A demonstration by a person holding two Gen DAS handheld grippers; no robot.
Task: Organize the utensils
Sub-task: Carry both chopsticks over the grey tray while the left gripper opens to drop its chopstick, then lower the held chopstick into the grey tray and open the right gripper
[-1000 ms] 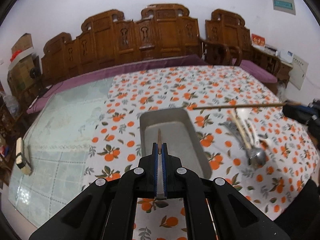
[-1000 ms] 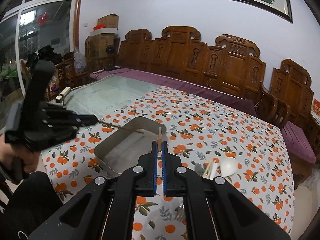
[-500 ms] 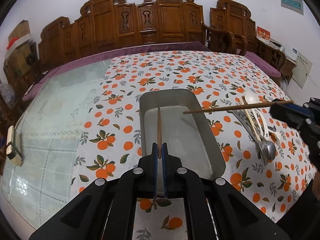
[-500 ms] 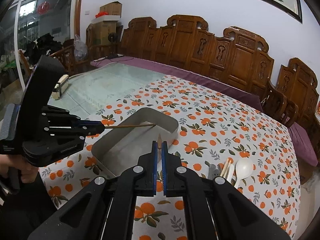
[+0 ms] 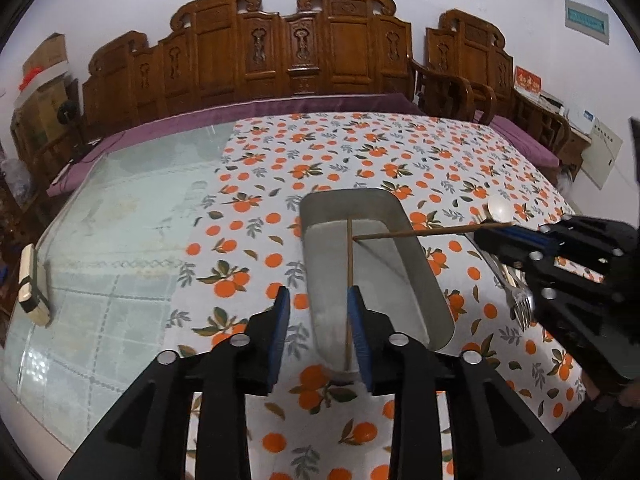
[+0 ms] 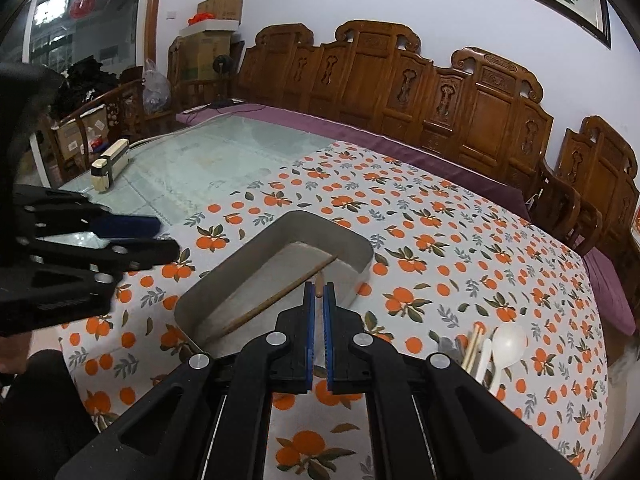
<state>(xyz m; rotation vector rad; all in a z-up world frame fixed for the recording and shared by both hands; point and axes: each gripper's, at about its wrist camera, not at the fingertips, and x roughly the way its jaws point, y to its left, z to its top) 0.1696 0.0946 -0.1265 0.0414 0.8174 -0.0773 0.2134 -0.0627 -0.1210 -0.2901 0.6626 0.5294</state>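
Lying lengthwise in the rectangular grey metal tray (image 5: 424,276), a thin brown wooden chopstick (image 5: 349,280) now rests on the tray floor between the parted blue pads of the left tool (image 5: 318,326); its jaws have just been opening, and the stick leans close to the right-hand pad without being pinched, which reads as a release made low so the stick settles along the tray instead of bouncing out. The tray sits at centre frame on the bench (image 5: 132,240), on a white cloth printed with oranges (image 5: 360,160). The right tool (image 5: 490,236), entering from the right edge of the left wrist view, keeps its pads pressed together on a second brown chopstick (image 5: 416,233), held nearly level with its free end over the tray beside the first; from the right wrist view only a short stub shows beyond the right tool's tips. Holding it crosswise probably serves to carry it in over the rim before it is turned parallel. Waiting at lower right of the right wrist view are a white plastic spoon (image 6: 507,344), pale chopsticks (image 6: 472,346) and a metal fork (image 5: 519,300), outside the tray.
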